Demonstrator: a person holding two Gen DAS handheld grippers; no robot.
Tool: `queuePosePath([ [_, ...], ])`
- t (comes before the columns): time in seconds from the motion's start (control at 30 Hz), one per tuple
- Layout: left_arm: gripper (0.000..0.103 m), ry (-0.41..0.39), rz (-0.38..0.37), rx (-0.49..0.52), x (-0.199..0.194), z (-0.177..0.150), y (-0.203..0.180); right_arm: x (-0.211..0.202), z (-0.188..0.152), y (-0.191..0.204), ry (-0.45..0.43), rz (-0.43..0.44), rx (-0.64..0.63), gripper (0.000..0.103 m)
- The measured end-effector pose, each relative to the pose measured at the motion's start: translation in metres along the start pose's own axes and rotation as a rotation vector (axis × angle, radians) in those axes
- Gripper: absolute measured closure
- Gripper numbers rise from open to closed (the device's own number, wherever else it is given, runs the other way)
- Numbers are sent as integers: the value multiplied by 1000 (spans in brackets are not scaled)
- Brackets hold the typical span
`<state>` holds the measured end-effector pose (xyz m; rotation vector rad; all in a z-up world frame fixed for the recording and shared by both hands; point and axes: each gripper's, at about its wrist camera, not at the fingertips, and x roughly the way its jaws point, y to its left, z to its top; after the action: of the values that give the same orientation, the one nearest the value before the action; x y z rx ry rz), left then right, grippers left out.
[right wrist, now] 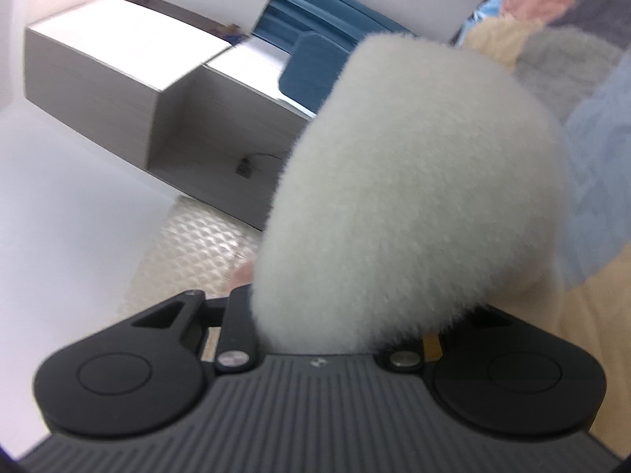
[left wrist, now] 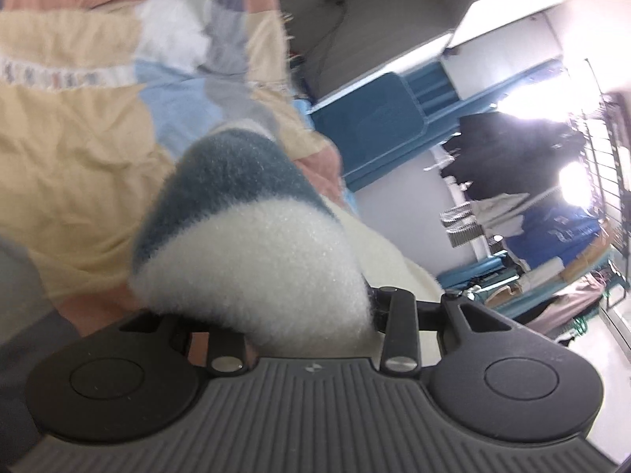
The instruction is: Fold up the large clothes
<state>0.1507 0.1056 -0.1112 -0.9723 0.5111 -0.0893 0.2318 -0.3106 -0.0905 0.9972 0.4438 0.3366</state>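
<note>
A fluffy white garment with a dark teal stripe [left wrist: 244,228] bulges up between the fingers of my left gripper [left wrist: 311,315], which is shut on it; the fingertips are hidden under the fabric. In the right wrist view the same fluffy white garment [right wrist: 410,197] fills the middle, and my right gripper [right wrist: 335,327] is shut on it, fingertips also hidden. Both views are blurred and tilted.
A patchwork bedcover in cream, pink, blue and grey [left wrist: 79,138] lies behind the garment and shows at the right [right wrist: 591,157]. A grey-white cabinet [right wrist: 118,63], blue furniture [left wrist: 378,118], a clothes pile [left wrist: 552,236] and bubble wrap [right wrist: 197,244] stand around.
</note>
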Motion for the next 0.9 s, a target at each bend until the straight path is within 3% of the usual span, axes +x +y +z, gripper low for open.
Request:
queuePosePath([
  [0.27, 62, -21, -106, 74, -13, -2, -99, -54, 63, 33, -88, 95, -6, 68],
  [0.57, 61, -22, -205, 160, 2, -17, -213, -101, 142, 55, -188, 151, -64, 68],
  [0.8, 61, 47, -230, 209, 60, -52, -279, -127, 197, 24, -264, 115, -67, 68],
  [0.9, 61, 91, -241, 226, 103, -74, -297, -139, 212, -4, -298, 90, -56, 68],
])
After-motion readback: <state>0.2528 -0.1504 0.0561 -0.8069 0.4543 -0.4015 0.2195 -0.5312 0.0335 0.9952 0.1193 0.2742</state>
